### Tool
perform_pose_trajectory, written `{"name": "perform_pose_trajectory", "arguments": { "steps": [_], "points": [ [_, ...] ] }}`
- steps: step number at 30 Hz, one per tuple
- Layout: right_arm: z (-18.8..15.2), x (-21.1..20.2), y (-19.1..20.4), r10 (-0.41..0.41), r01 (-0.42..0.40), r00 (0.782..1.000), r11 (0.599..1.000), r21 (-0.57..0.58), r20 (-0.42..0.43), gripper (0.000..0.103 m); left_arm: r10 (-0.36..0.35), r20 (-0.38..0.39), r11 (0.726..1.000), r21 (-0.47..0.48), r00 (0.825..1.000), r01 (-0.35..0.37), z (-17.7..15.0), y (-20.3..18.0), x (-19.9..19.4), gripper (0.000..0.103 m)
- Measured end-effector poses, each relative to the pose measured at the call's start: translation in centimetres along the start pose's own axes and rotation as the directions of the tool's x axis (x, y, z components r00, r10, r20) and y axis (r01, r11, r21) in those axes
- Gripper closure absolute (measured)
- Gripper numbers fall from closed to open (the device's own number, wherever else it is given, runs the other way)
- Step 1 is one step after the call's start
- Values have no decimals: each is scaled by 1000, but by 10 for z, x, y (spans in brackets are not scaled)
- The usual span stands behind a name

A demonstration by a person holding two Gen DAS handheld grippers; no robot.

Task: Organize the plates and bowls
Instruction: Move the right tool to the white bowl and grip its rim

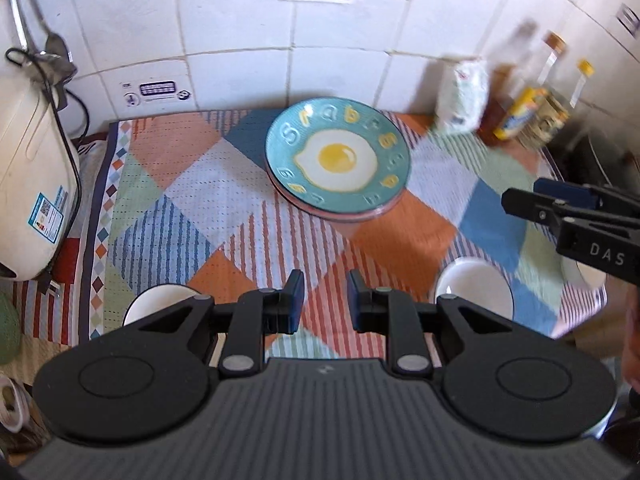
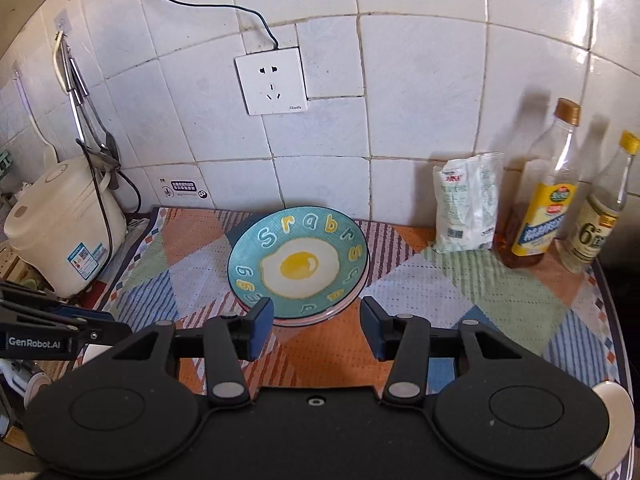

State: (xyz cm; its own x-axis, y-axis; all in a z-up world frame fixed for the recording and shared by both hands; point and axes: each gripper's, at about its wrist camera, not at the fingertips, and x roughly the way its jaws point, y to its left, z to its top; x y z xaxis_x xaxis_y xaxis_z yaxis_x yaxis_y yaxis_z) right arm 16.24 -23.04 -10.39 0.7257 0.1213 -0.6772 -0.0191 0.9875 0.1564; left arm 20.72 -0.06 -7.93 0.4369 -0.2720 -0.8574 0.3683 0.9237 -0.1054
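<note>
A teal plate with a fried-egg picture [image 1: 338,160] lies on top of a pink plate at the back of the patterned cloth; it also shows in the right wrist view [image 2: 298,262]. My left gripper [image 1: 325,300] is open and empty, above the cloth in front of the plates. White bowls sit at its left [image 1: 156,304] and right [image 1: 474,288], with another further right [image 1: 588,274]. My right gripper [image 2: 317,326] is open and empty, just in front of the plate stack. A white bowl [image 2: 614,404] shows at its lower right.
A white rice cooker [image 2: 64,232] stands at the left with a cord to the wall. A white bag [image 2: 466,208] and two bottles [image 2: 540,200] stand at the back right against the tiled wall. The patterned cloth [image 2: 460,288] covers the counter.
</note>
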Motion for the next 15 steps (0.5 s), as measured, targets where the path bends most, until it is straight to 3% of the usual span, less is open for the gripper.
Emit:
{"name": "perform_pose_trajectory", "arguments": {
  "steps": [2, 5, 13, 15],
  "points": [
    [-9, -12, 4, -8, 8, 1000, 1000, 5, 15, 46, -3, -4, 1000, 29, 1000, 3, -7, -3, -4, 81],
    [-27, -21, 8, -43, 43, 998, 999, -2, 40, 33, -1, -18, 998, 60, 1000, 2, -18, -7, -6, 79],
    [-85, -29, 9, -154, 153, 988, 987, 41, 15, 30, 5, -75, 990, 140, 997, 6, -44, -18, -3, 61],
    [-99, -30, 7, -177, 177, 984, 983, 44, 12, 23, 2, -77, 988, 154, 997, 10, -50, -21, -1, 58]
  ]
}}
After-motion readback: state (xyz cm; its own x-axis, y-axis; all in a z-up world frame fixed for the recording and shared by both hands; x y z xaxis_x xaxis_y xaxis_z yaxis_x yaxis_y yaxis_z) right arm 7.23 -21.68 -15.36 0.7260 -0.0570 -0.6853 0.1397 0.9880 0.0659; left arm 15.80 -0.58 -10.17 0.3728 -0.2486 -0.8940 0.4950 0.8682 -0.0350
